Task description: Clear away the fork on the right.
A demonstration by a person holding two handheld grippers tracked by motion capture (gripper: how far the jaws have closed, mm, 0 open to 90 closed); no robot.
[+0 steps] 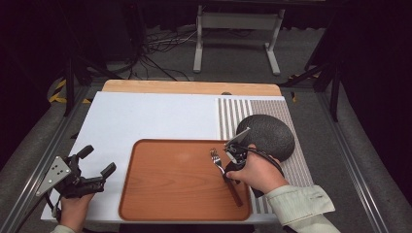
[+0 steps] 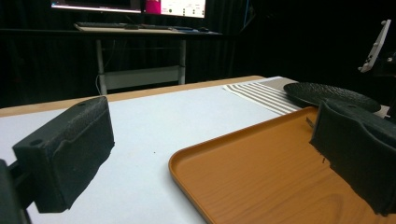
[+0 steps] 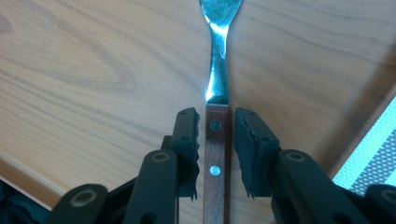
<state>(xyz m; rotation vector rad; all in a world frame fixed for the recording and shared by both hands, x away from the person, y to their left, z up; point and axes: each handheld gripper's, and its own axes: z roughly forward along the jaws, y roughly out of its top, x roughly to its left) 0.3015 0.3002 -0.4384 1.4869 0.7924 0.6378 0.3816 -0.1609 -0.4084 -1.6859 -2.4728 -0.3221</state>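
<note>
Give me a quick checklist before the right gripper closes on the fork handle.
1. Fork handle lies between the right gripper jaws: ok.
2. Jaws closed on the handle: not ok, thin gaps show on both sides.
3. Grip sits on the wooden handle, below the metal neck: ok.
4. Fork lies on the tray: ok.
5. Left gripper open and off the tray, out of the way: ok.
6. Dark plate clear of the fork: ok.

fork [image 3: 216, 70] tines cut off at top, handle end hidden
</note>
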